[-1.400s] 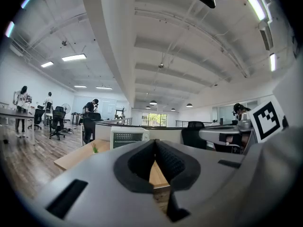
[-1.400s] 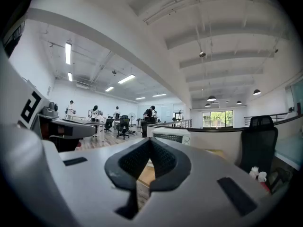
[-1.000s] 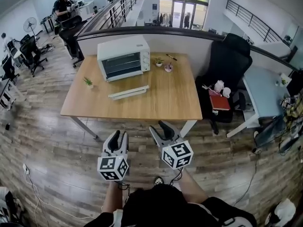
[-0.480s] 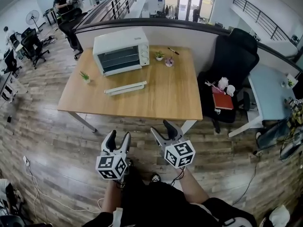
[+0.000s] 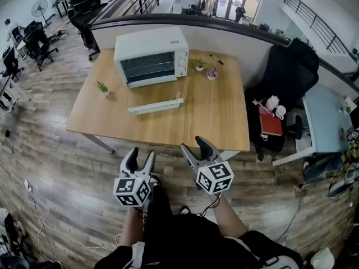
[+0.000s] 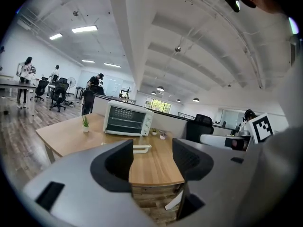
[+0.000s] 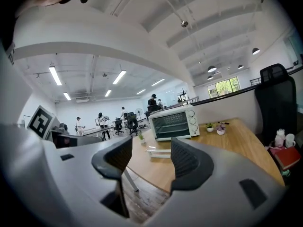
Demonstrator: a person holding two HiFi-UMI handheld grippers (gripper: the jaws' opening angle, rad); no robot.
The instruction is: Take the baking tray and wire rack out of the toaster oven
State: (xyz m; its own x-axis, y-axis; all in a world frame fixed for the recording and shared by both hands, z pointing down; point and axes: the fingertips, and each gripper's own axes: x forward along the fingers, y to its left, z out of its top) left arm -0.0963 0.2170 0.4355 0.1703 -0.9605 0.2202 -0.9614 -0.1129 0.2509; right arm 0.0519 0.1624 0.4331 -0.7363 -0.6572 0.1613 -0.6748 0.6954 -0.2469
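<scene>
- Floor of grey-brown wooden planks (image 5: 67, 167) lies nearest, under both tools at the lower centre of the head view.
- The left gripper (image 5: 141, 157), grey plastic with a marker cube, hangs short of the table. Its dark fingers (image 6: 116, 162) stand wide apart, having just been opening, with nothing between them.
- The right gripper (image 5: 193, 147), the same make, is just beside the table's near edge. Its fingers (image 7: 187, 167) are spread, having just swung wide and eased in slightly, and nothing is between them.
- The light rectangular wooden table (image 5: 202, 116) fills mid frame.
- A long white flat piece (image 5: 155, 106) lies left of centre on it.
- A small green potted plant (image 5: 102, 87) stands near its left edge.
- The white boxy toaster oven (image 5: 151, 56) sits at the table's far side, upper centre. Its glass door is shut, horizontal bars show behind the glass, and it is well apart from both grippers.
</scene>
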